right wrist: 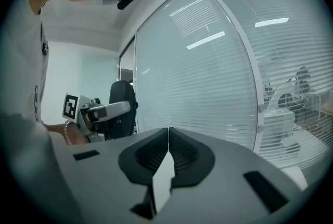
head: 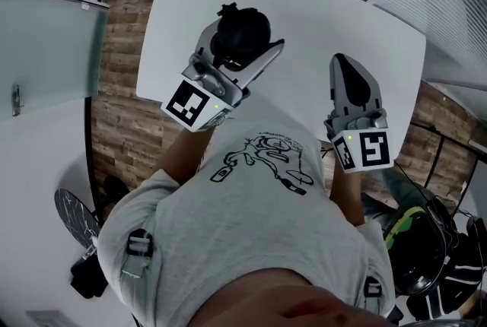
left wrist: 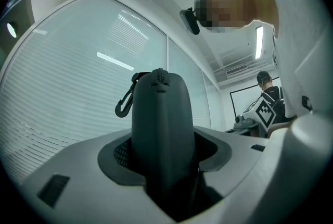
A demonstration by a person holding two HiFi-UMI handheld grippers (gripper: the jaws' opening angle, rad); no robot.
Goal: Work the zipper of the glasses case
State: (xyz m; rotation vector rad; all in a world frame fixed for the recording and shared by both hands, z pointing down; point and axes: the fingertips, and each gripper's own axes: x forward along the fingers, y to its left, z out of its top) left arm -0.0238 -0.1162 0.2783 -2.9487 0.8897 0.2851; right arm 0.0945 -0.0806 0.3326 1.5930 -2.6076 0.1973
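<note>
In the left hand-held gripper — glasses case, zipper hidden.

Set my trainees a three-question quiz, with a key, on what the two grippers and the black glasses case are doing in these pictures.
1. True or false: the right gripper is clamped on the glasses case.
2. The left gripper is: A shut on the case; B shut and empty; C open, with nothing between its jaws.
3. Fill the gap: in the left gripper view, a small black ___ hangs beside the case's top end.
Key: 1 false, its jaws meet with nothing between them. 2 A. 3 clip.
</note>
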